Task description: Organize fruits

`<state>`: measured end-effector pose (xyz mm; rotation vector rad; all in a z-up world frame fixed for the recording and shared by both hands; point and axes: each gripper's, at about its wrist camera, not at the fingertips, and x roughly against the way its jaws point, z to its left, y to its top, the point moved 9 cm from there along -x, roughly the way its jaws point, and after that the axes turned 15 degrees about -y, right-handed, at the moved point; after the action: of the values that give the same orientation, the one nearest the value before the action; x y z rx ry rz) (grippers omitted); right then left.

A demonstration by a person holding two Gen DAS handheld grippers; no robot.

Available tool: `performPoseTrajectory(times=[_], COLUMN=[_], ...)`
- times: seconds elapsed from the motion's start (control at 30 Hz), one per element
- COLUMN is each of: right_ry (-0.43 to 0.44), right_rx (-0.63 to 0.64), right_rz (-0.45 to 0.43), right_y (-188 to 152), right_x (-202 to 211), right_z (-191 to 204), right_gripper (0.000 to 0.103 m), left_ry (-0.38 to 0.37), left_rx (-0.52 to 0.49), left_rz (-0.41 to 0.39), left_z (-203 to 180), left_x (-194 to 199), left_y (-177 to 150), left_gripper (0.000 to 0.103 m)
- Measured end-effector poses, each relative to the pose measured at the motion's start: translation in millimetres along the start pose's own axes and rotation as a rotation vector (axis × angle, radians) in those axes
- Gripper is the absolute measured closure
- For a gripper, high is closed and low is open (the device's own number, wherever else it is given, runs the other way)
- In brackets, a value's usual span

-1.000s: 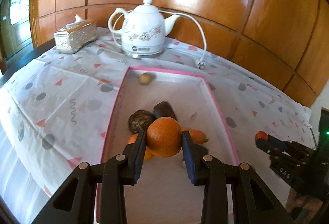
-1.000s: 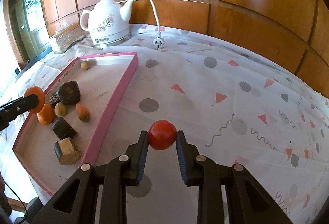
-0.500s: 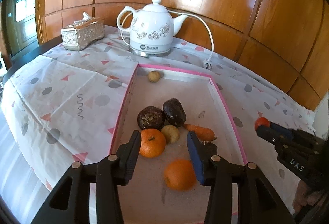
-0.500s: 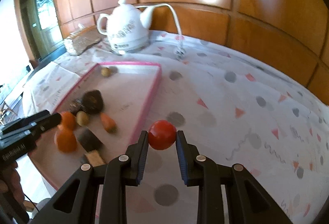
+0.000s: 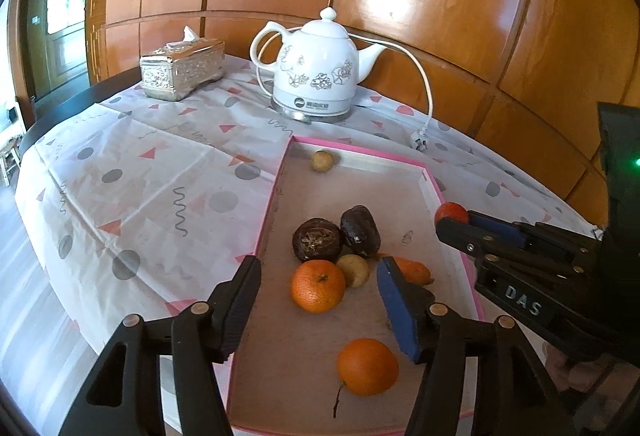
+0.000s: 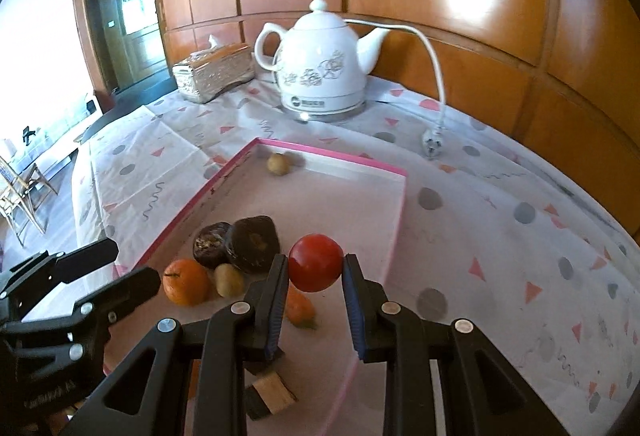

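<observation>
A pink-rimmed tray [image 5: 276, 196] holds two oranges [image 5: 318, 286] [image 5: 367, 366], two dark fruits [image 5: 316, 239], a small yellowish fruit [image 5: 354, 270] and a carrot-like piece [image 5: 412, 270]. My left gripper [image 5: 318, 268] hangs over the tray's near end. Its jaws are opening, with nothing pressed between them; the oranges lie on the tray floor below. My right gripper [image 6: 316, 268] is shut on a red tomato [image 6: 316, 262] above the tray's right half, and it also shows at the right of the left wrist view, right gripper [image 5: 452, 220]. The left gripper [image 6: 134, 262] appears at the lower left.
A white kettle [image 5: 316, 76] with its cord and plug [image 5: 418, 140] stands behind the tray. A silver tissue box [image 5: 182, 68] sits at the back left. A lone small fruit [image 5: 322, 161] lies at the tray's far end. A wood block [image 6: 272, 394] lies at its near end. The patterned cloth [image 6: 500, 236] lies to the right.
The left gripper has let go of the orange, which now lies near the tray's front, and its jaws have spread. The right gripper carried the tomato leftward to over the tray.
</observation>
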<state>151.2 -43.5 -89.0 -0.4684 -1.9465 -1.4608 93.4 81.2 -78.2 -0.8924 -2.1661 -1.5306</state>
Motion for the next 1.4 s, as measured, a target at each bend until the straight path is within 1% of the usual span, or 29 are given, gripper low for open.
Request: performPoseTrajectory(times=[0.23, 0.3, 0.37, 0.4, 0.5, 0.6, 0.7, 0.77, 0.8, 0.9, 1.07, 1.2, 1.27, 1.4], right_ry=[0.010, 0.009, 0.009, 0.010, 0.010, 0.006, 0.000, -0.014, -0.020, -0.058, -0.095, -0.119, -0.124, -0.131], right_rx=[-0.001, -0.003, -0.007, -0.008, -0.016, -0.028, -0.048, -0.072, -0.083, -0.126, -0.168, -0.178, -0.177, -0.172], right_rz=[0.021, 0.028, 0.032, 0.033, 0.027, 0.024, 0.012, 0.002, 0.000, -0.011, -0.010, -0.017, -0.018, -0.027], right_y=[4.7, 4.0, 3.6, 3.3, 2.0, 0.8, -2.8, -7.3, -10.0, -21.9, -40.5, -50.8, -54.1, -58.7], right_x=[-12.4, -15.4, -17.4, -18.3, -16.6, -13.7, -4.5, 3.8, 7.5, 20.8, 34.6, 43.7, 46.2, 51.1], right_z=[9.2, 10.4, 10.6, 10.8, 10.3, 7.9, 3.5, -2.9, -5.9, -17.5, -29.5, -34.3, -34.7, -33.5], right_gripper=[0.075, 0.075, 0.075, 0.074, 0.065, 0.065, 0.065, 0.064, 0.063, 0.053, 0.052, 0.052, 0.052, 0.052], left_ry=[0.009, 0.016, 0.023, 0.027, 0.038, 0.049, 0.055, 0.062, 0.065, 0.066, 0.089, 0.106, 0.124, 0.134], left_rx=[0.008, 0.014, 0.017, 0.018, 0.019, 0.012, 0.005, 0.000, -0.003, -0.025, -0.060, -0.065, -0.073, -0.082], left_rz=[0.001, -0.002, -0.008, -0.009, -0.012, -0.017, -0.027, -0.036, -0.039, -0.052, -0.048, -0.039, -0.042, -0.059], left_z=[3.7, 5.3, 7.1, 7.7, 8.2, 7.1, 4.7, 2.0, 0.7, -6.8, -16.9, -20.3, -21.8, -25.1], left_x=[0.0, 0.5, 1.3, 1.7, 2.9, 4.9, 8.8, 12.0, 13.4, 19.0, 24.3, 26.2, 28.1, 32.9], left_y=[-0.2, -0.1, 0.6, 0.8, 0.9, 0.6, 0.2, 0.1, 0.1, 0.3, -2.9, -6.5, -7.1, -6.6], left_gripper=[0.040, 0.038, 0.034, 0.033, 0.030, 0.027, 0.019, 0.010, 0.008, 0.001, 0.000, 0.000, 0.000, 0.000])
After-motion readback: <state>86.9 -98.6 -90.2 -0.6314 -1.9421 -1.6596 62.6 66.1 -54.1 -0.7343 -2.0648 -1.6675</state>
